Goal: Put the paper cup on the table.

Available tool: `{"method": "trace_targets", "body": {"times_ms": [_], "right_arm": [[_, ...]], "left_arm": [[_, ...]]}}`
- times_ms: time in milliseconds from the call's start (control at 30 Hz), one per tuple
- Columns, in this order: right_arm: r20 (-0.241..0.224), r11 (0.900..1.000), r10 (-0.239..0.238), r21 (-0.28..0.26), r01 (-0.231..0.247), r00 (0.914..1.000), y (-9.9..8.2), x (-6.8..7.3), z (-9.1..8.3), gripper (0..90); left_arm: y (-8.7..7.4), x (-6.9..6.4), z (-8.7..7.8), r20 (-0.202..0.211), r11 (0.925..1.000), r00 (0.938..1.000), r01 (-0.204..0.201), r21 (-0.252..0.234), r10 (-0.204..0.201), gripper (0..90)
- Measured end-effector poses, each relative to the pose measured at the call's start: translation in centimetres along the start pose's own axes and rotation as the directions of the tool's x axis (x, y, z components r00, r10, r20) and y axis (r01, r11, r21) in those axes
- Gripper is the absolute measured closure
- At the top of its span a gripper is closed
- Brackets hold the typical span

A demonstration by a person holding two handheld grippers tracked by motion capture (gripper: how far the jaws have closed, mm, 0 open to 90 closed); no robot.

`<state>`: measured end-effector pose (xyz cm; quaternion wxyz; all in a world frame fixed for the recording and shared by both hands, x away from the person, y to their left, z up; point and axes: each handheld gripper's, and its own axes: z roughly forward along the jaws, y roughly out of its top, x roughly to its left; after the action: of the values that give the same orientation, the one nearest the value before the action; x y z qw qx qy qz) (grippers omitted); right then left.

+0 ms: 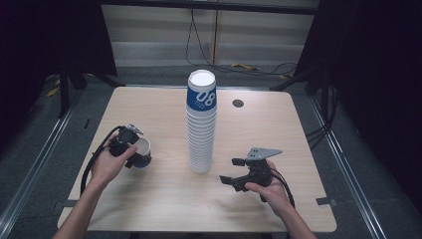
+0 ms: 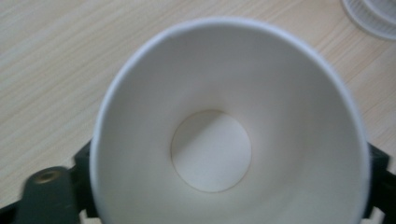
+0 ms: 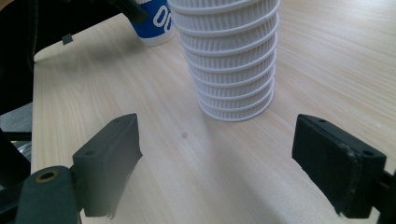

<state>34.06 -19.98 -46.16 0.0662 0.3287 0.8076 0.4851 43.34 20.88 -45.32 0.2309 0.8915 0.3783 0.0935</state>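
A tall stack of white ribbed paper cups [image 1: 201, 129], topped by a blue "08" cup, stands at the table's middle. A single blue cup [image 1: 143, 152] with a white inside sits upright low at the left, and my left gripper [image 1: 133, 149] is shut on it. In the left gripper view I look down into this cup [image 2: 210, 149], with a black jaw pressed on each side of it. My right gripper [image 1: 230, 171] hovers right of the stack's foot, open and holding nothing. In the right gripper view its pads [image 3: 109, 158] stand wide apart, facing the stack [image 3: 233, 60] and the blue cup [image 3: 156, 21] beyond.
The light wooden table [image 1: 278, 124] has a round cable hole [image 1: 238, 103] at the back right. The stack's base [image 2: 373, 18] lies close to the held cup. Dark frames and cables surround the table.
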Motion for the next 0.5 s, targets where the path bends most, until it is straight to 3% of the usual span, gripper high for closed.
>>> {"method": "trace_targets", "body": {"times_ms": [33,167,233,400,500], "right_arm": [[-0.002,1.0000,0.001,-0.001,-0.001,1.0000,0.0,0.0,0.0,15.3],[-0.006,1.0000,0.003,0.001,-0.003,1.0000,0.0,0.0,0.1,15.2],[-0.005,1.0000,-0.003,0.005,0.003,1.0000,0.0,0.1,0.1,15.1],[0.003,1.0000,0.001,-0.006,-0.001,1.0000,0.0,0.0,-0.1,15.1],[0.004,1.0000,0.005,-0.006,-0.005,1.0000,0.0,-0.1,-0.2,14.9]], "left_arm": [[-0.2,0.0,0.1,-0.010,0.9999,0.9999,-0.011,-0.001,0.011,16.3],[-1.1,0.4,0.4,0.006,0.9987,0.9993,0.037,-0.035,-0.037,16.5],[-1.3,0.5,0.1,-0.007,0.9983,0.9995,0.031,-0.050,-0.032,16.5],[-2.6,0.6,-0.3,-0.001,0.9948,0.9978,0.065,-0.078,-0.066,16.5],[-3.1,0.1,-0.9,-0.023,0.9933,0.9975,0.064,-0.096,-0.067,16.5]]}}
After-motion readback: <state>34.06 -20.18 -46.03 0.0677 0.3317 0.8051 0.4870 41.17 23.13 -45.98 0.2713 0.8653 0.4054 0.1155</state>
